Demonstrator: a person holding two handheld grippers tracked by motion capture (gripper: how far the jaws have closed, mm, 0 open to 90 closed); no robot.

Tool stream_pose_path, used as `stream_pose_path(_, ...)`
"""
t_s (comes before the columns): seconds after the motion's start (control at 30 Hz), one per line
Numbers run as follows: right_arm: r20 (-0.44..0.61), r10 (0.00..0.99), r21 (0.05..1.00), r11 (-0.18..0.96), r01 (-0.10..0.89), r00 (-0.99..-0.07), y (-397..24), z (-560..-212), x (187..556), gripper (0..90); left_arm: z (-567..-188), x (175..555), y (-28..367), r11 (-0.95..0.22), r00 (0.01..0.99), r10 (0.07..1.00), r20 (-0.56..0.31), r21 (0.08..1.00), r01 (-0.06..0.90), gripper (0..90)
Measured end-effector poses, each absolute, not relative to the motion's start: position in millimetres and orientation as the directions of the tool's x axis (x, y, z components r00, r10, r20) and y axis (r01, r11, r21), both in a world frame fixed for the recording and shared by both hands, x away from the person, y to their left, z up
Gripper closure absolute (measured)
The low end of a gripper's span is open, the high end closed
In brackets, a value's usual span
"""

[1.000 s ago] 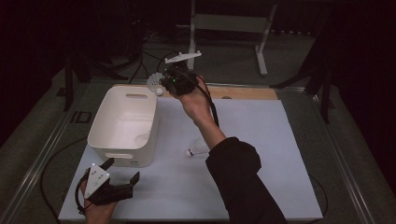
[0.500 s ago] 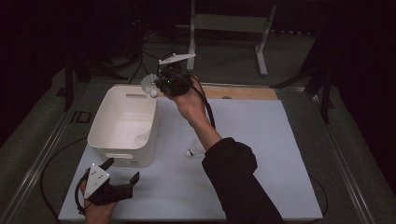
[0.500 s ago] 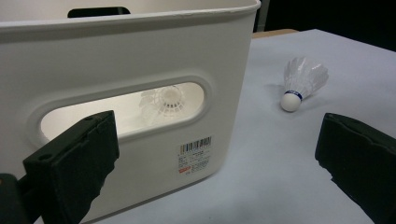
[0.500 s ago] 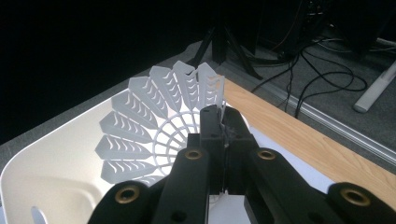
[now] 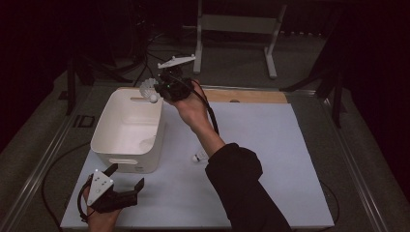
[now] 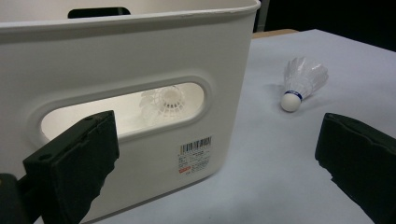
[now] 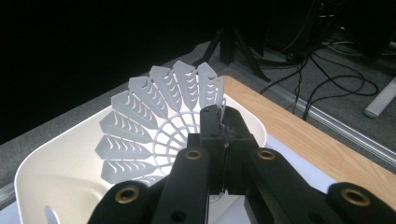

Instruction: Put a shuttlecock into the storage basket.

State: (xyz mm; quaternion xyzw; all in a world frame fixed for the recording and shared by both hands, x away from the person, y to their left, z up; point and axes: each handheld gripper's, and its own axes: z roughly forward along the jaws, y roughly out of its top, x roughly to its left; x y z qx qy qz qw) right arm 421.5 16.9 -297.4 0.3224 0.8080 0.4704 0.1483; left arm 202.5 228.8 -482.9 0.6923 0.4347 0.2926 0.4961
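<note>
high view: right gripper (image 5: 157,92) is clamping a white shuttlecock (image 5: 147,88) by its skirt above the bin (image 5: 111,126) far rim; left gripper (image 5: 126,178) is resting released on the worktop (image 5: 270,159) near the bin

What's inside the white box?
One shuttlecock lies inside the white box, visible through its handle slot and faintly from above. The near wall hides part of the floor. Another shuttlecock, pinched in the right tool, is held above the rim.
</note>
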Motion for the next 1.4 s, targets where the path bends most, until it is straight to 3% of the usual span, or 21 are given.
stream_pose_path(0.6,0.067,0.62,0.859,0.363,0.362,-0.782,39,-297,415,89.0,-483,202,229,-0.128,0.451,0.892,-0.028,0.941,0.312,0.3)
stream_pose_path(0.7,0.07,0.613,0.86,0.362,0.359,-0.787,45,-298,414,85.0,-482,202,230,-0.127,0.451,0.892,-0.029,0.942,0.311,0.3)
stream_pose_path(0.77,0.082,0.611,0.865,0.349,0.36,-0.788,48,-299,414,72.0,-482,202,230,-0.124,0.449,0.893,-0.031,0.942,0.311,0.3)
stream_pose_path(0.8,0.113,0.605,0.872,0.32,0.371,-0.788,48,-298,416,51.3,-482,202,230,-0.124,0.449,0.893,-0.031,0.943,0.31,0.3)
stream_pose_path(0.83,0.113,0.605,0.872,0.32,0.371,-0.788,48,-298,416,51.3,-482,202,230,-0.122,0.449,0.893,-0.032,0.943,0.31,0.3)
stream_pose_path(0.87,0.136,0.598,0.869,0.31,0.384,-0.79,47,-297,418,38.5,-482,201,230,-0.122,0.448,0.893,-0.032,0.943,0.31,0.3)
stream_pose_path(0.9,0.125,0.606,0.866,0.319,0.384,-0.785,46,-298,418,32.7,-482,201,230,-0.122,0.448,0.894,-0.031,0.943,0.31,0.3)
stream_pose_path(1.0,0.102,0.626,0.858,0.338,0.386,-0.774,44,-299,420,25.5,-482,202,230,-0.122,0.447,0.894,-0.031,0.943,0.31,0.3)
stream_pose_path(1.07,0.088,0.651,0.858,0.336,0.39,-0.754,38,-299,421,14.3,-482,202,230,-0.125,0.449,0.893,-0.029,0.943,0.31,0.3)
stream_pose_path(1.4,0.062,0.675,0.854,0.346,0.389,-0.735,19,-302,424,11.5,-482,202,230,-0.126,0.448,0.894,-0.028,0.942,0.31,0.3)
